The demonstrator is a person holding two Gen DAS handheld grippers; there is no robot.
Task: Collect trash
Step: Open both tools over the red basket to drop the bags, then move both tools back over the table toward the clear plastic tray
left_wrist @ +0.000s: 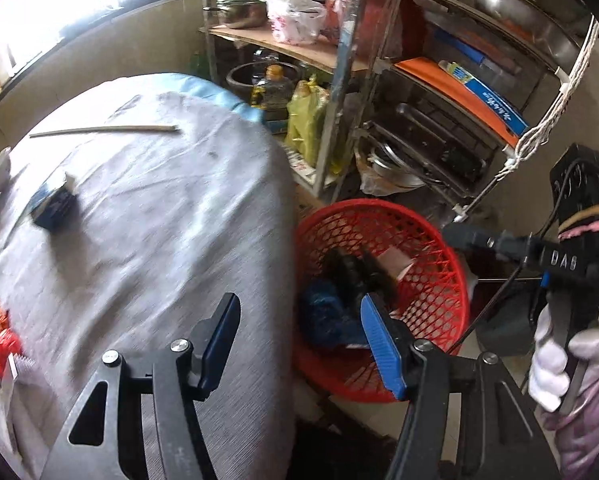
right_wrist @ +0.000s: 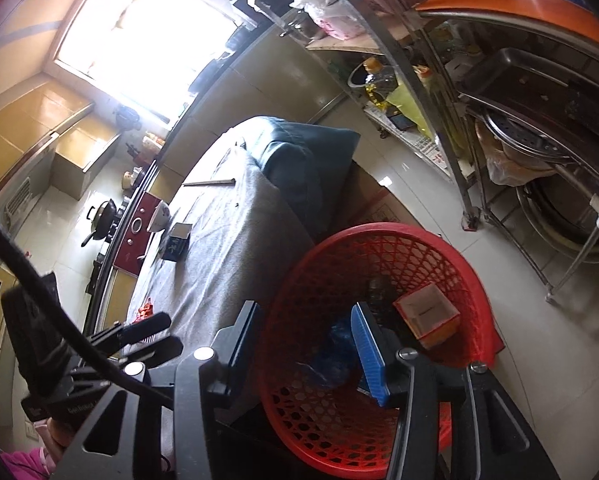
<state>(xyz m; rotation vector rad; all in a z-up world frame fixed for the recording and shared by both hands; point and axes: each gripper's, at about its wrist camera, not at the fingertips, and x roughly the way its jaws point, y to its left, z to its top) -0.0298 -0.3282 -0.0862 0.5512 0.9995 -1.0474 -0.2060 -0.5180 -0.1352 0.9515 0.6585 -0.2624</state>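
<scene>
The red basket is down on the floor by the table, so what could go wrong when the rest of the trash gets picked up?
The red basket sits below the table edge, so a piece let go too early might land on the floor. The dark small box and the red scrap lie far from that edge, so carrying them over could end in a drop. The left gripper and right gripper, both empty, hover close together and might bump.

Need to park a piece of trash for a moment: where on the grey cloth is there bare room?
The widest bare patch of grey cloth lies between the dark small box, the thin stick and the edge beside the red basket. The red scraps crowd the near left corner.
</scene>
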